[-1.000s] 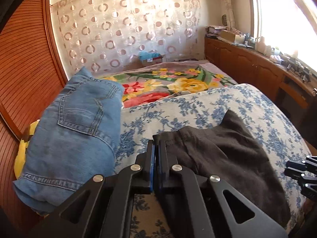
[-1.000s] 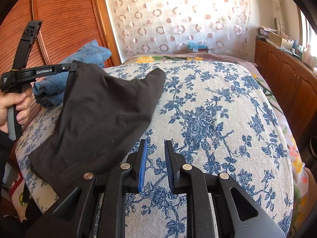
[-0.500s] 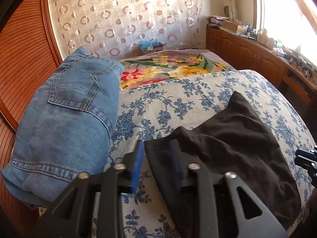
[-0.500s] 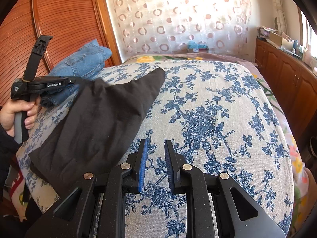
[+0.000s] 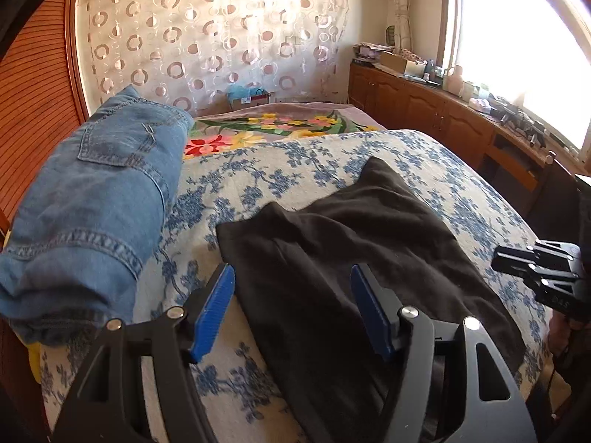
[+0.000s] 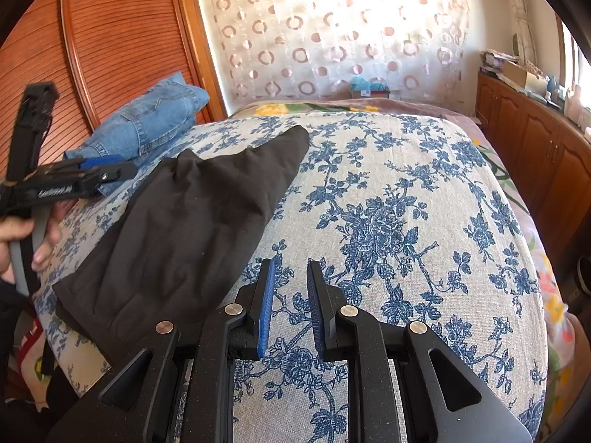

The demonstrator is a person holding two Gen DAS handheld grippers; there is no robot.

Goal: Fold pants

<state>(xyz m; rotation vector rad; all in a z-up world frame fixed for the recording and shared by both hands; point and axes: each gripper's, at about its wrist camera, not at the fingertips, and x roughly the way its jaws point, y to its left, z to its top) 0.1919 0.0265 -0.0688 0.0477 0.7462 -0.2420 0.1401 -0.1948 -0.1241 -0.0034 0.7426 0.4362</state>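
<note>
Black pants (image 5: 354, 243) lie on the bed (image 6: 388, 192), long axis running away from the left tool (image 5: 291, 310) — nearest, jaws opening, gripping nothing. Right tool (image 6: 290, 306) sits beside them — narrowly parted, empty.

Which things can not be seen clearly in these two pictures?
- Near edge of the black pants: in the left wrist view, hidden behind the opening left gripper.
- Jeans: in the right wrist view, the near end is covered by the left gripper.
- Items on the cabinet: too small, washed out by window light.
- Right gripper: in the left wrist view, cut off by the edge.
</note>
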